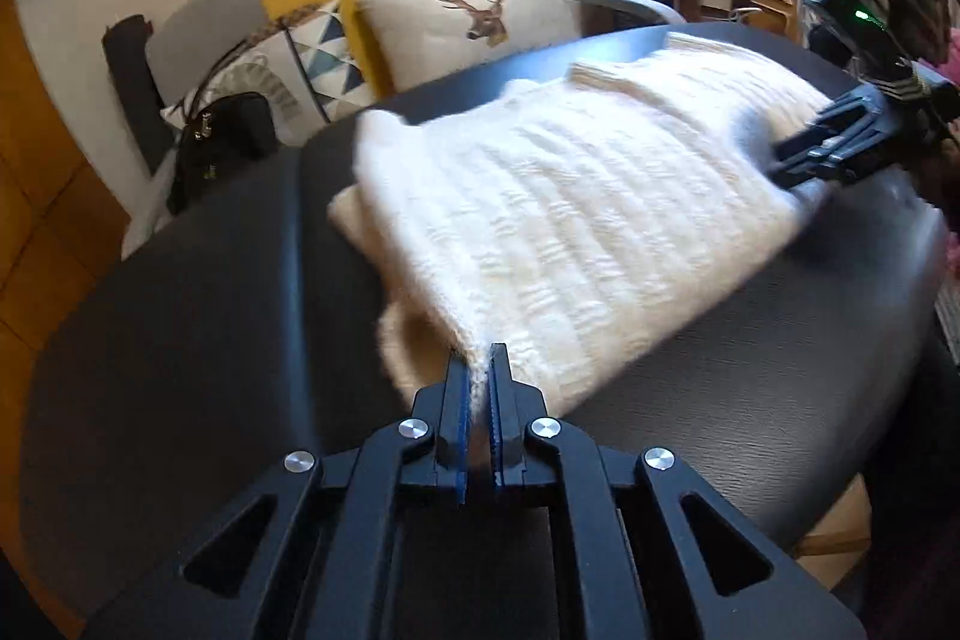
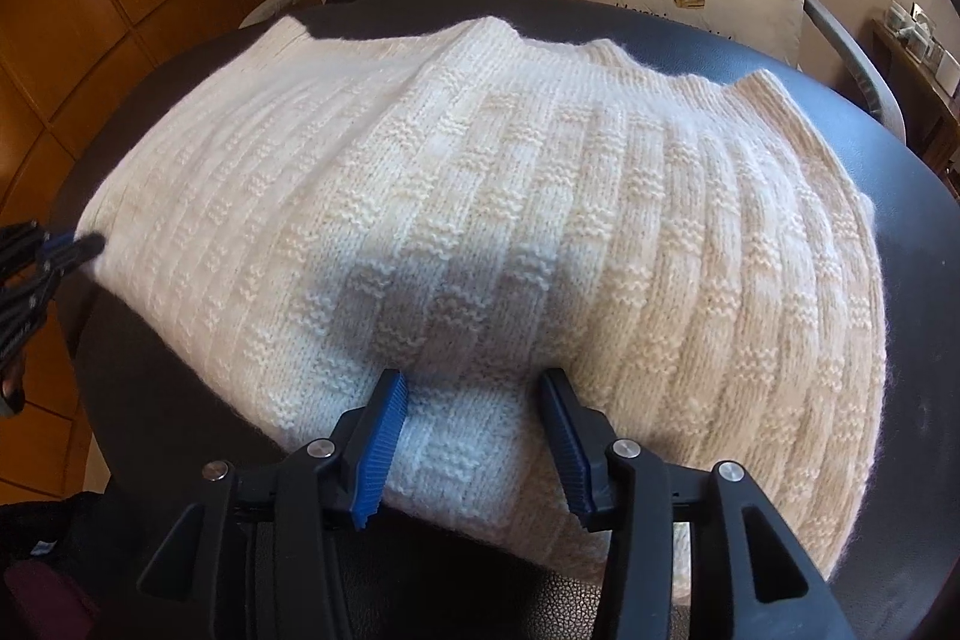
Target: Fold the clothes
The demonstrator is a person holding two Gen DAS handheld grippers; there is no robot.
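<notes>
Cream knit sweater lying doubled over on dark round table, partly folded at least; left gripper pinching its near corner, right gripper spread open over its edge.

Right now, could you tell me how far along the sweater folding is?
Done: the white knit sweater lies doubled on the dark table. In hand: the left gripper pinches a corner; the right gripper sits open at the near edge. Left: probably a final fold and smoothing.
</notes>
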